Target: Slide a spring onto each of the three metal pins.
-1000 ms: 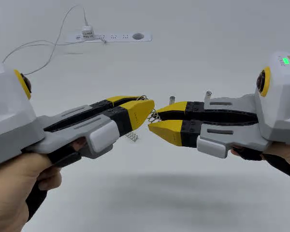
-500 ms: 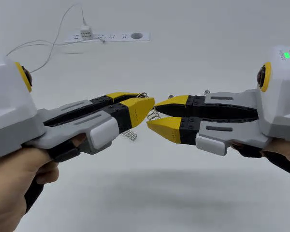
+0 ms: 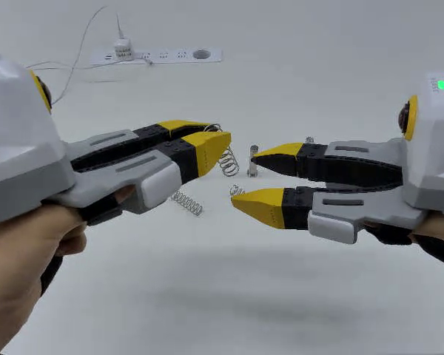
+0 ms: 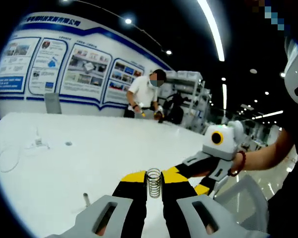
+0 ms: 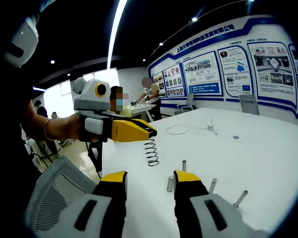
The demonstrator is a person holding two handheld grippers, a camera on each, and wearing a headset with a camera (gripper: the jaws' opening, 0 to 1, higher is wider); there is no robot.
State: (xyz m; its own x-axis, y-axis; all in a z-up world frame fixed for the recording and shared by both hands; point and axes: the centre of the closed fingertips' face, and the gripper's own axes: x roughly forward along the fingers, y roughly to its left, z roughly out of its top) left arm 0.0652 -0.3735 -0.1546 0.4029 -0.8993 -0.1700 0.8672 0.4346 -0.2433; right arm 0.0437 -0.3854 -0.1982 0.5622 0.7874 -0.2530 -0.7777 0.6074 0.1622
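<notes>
My left gripper [image 3: 217, 137] is shut on one end of a coil spring [image 3: 228, 160], which hangs out past its yellow tips; in the left gripper view the spring [image 4: 154, 184] stands pinched between the jaws. My right gripper [image 3: 243, 178] faces it, open, its jaws apart on either side of a short metal pin [image 3: 253, 160]. A second pin [image 3: 309, 140] stands behind the right jaw. The right gripper view shows three upright pins [image 5: 184, 165] [image 5: 212, 186] [image 5: 240, 198] and a small spring [image 5: 170, 183] on the table. Another loose spring [image 3: 186, 202] lies under the left gripper.
A white power strip [image 3: 159, 55] with a cable lies at the far edge of the white table [image 3: 229, 296]. People stand at benches in the background of both gripper views. A grey mesh chair [image 5: 49, 193] sits beside the table.
The right gripper has opened wider and drawn back to the right, off the spring. The spring stays in the left gripper, now hanging free. The head camera has shifted slightly.
</notes>
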